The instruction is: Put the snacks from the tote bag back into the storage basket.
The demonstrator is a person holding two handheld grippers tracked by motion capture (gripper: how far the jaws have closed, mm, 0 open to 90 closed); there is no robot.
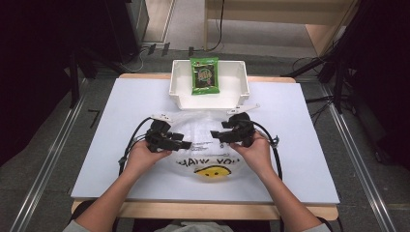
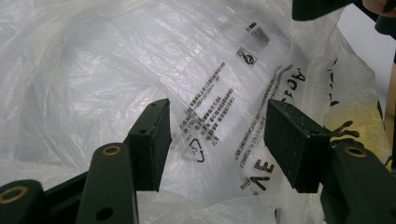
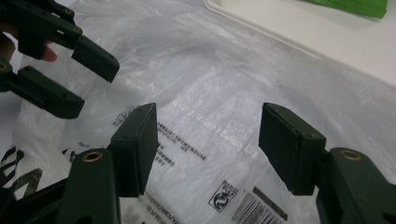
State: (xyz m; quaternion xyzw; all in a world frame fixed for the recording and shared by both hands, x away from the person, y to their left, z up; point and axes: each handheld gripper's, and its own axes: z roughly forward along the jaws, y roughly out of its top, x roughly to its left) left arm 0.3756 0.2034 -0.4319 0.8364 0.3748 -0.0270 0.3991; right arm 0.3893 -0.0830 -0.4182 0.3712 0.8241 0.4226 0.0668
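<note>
From the high view, a clear plastic bag [image 1: 203,145] lies crumpled on the white table [image 1: 300,159], just in front of the person. It is thin and see-through, with black lettering and a yellow smiley face printed near the edge closest to the person. Its long axis seems to run from the person toward the white bin [image 1: 181,94] at the far side, printed end nearest the person, though the crumpling makes this hard to judge. The bin holds a green snack packet [image 1: 204,75] and stands just beyond the bag. The left gripper [image 1: 186,143] and the right gripper [image 1: 216,134] hover over the bag's middle, tips pointing toward each other, near but apart.

In the left gripper view, the left gripper [image 2: 217,135] has its jaws spread wide, with nothing pinched between them. The bag [image 2: 93,70] lies just below and ahead of the jaws, a wrinkled, milky film bearing small black print, a recycling mark and a barcode. Part of the right gripper shows at the top right corner.

In the right gripper view, the right gripper [image 3: 208,140] also stands wide, its pads clear of the film. The bag [image 3: 210,70] spreads beneath it, the barcode near the bottom edge. The left gripper [image 3: 77,77] shows at the upper left, jaws parted. The bin's rim [image 3: 261,28] crosses the top right.
</note>
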